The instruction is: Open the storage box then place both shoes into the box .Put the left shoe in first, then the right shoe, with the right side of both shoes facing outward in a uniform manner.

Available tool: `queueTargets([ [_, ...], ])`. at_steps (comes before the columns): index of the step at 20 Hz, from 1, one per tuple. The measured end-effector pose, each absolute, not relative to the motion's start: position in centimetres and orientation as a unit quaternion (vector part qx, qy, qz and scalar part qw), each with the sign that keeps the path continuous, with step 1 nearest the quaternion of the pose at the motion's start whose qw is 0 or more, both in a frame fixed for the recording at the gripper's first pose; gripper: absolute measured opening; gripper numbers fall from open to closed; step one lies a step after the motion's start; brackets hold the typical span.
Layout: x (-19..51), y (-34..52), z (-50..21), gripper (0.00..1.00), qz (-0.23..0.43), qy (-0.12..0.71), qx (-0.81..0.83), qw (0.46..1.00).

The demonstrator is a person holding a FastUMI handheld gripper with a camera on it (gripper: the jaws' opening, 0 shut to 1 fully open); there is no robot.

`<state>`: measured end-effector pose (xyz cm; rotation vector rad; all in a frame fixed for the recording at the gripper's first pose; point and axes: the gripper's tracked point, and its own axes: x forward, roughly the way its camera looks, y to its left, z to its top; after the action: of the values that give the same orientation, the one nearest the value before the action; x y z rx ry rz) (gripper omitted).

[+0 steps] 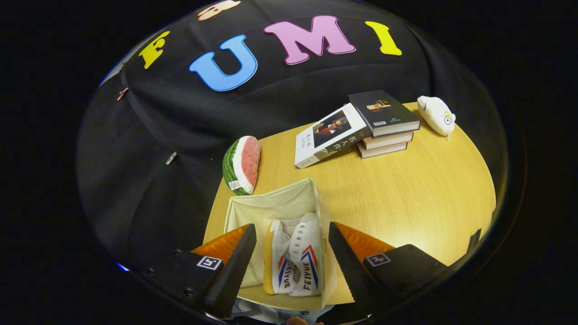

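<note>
Cloth is hanging behind everything as the booth wall [149,149], and we are starting there and reading across. Next we are meeting a watermelon toy [242,164], standing on edge at the table's rim, just beyond the box's far corner and apart from it. The box [275,203] is sitting open on the table [424,194], its pale fabric walls standing up and nothing covering its mouth. Inside it we are seeing both shoes [295,259], white with striped sides, standing on edge one against the other, their printed, striped sides turned toward the box's nearer right wall. We are judging that the opening and both placements are done, though we cannot tell from this angle which shoe is the left one or whether the sides shown are truly the right sides.

The gripper [292,266] is hovering above the box, its fingers spread wide, one on each side of the shoes and touching neither; nothing is being pinched. We are reading this as a release with the hand free, so little seems left beyond checking the shoes sit evenly.

Moving on rightward, well apart from the box, a book [329,133] is leaning against a stack of books [384,122]. Farthest right, a white plush toy [437,115] is lying near the table's far edge.
</note>
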<state>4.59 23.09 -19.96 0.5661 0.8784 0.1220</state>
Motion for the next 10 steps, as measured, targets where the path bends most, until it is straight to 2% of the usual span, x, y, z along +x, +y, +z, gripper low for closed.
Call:
queueTargets([
  [6, 4.2, 18.6, -18.8, 0.99, 0.078, 0.359, 0.246, 0.897],
  [10, 4.0, 12.7, -17.6, 0.99, 0.051, 0.314, 0.209, 0.925],
])
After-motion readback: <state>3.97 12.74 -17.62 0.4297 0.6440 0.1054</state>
